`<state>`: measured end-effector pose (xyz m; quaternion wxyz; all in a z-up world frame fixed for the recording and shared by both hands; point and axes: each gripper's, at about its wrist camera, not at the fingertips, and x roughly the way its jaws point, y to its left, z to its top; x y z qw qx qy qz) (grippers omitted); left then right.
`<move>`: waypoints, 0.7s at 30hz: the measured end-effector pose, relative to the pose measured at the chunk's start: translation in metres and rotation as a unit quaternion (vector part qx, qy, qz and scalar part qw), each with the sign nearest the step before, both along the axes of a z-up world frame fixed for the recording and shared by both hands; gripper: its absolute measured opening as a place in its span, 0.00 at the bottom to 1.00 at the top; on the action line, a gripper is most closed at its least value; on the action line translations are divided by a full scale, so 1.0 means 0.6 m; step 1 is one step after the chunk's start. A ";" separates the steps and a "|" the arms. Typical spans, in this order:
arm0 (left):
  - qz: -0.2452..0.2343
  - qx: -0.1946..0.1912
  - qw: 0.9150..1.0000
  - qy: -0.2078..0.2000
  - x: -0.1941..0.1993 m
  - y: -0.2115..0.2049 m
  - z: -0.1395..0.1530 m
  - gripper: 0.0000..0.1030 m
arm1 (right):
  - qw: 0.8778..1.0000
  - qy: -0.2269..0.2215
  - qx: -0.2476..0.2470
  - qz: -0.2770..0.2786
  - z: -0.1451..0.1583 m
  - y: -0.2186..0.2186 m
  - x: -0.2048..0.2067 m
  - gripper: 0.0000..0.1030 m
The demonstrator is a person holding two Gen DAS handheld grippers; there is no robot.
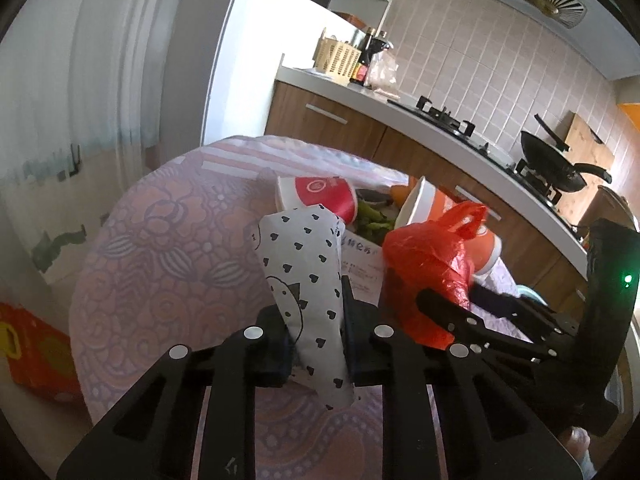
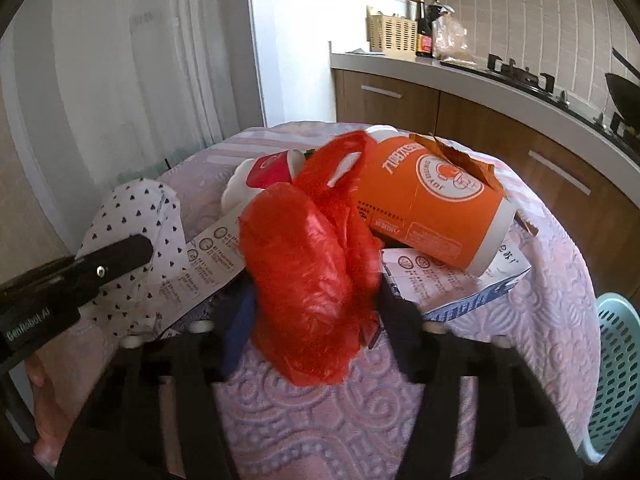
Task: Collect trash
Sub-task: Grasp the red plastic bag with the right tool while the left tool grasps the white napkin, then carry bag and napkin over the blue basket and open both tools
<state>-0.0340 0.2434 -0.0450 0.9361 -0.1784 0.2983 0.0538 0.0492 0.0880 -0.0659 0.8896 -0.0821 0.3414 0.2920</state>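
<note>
Left gripper (image 1: pixel 316 336) pinching crinkled heart-print paper (image 1: pixel 304 264)

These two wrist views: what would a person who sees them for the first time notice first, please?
The bright red plastic bag draws the eye first; it sits bunched between the fingers of the right gripper at the near edge of the table. Next is the white paper bag with black hearts, pinched in the left gripper. Behind them lies a big orange paper cup on its side among printed papers.
</note>
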 end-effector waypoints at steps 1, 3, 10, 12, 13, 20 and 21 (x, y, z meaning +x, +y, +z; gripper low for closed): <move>0.000 0.000 1.000 -0.003 -0.002 -0.002 0.005 0.16 | 1.000 0.001 0.004 0.004 0.003 -0.003 -0.001 0.31; -0.001 0.001 1.000 -0.009 -0.005 -0.007 0.014 0.15 | 1.000 0.004 0.018 0.012 0.011 -0.014 -0.005 0.25; -0.024 0.014 0.999 -0.036 -0.018 -0.053 0.058 0.14 | 0.997 -0.008 0.072 0.001 0.067 -0.084 -0.033 0.23; -0.039 0.017 0.998 -0.044 -0.018 -0.073 0.069 0.14 | 0.996 -0.016 0.085 -0.011 0.086 -0.114 -0.038 0.23; -0.049 0.018 0.998 -0.047 -0.015 -0.088 0.074 0.14 | 0.996 -0.021 0.087 -0.017 0.092 -0.125 -0.040 0.23; -0.119 0.020 0.991 -0.056 0.016 -0.193 0.086 0.14 | 0.990 -0.045 0.099 -0.089 0.121 -0.247 -0.045 0.23; -0.128 0.022 0.990 -0.056 0.021 -0.209 0.086 0.14 | 0.989 -0.046 0.101 -0.097 0.123 -0.262 -0.044 0.23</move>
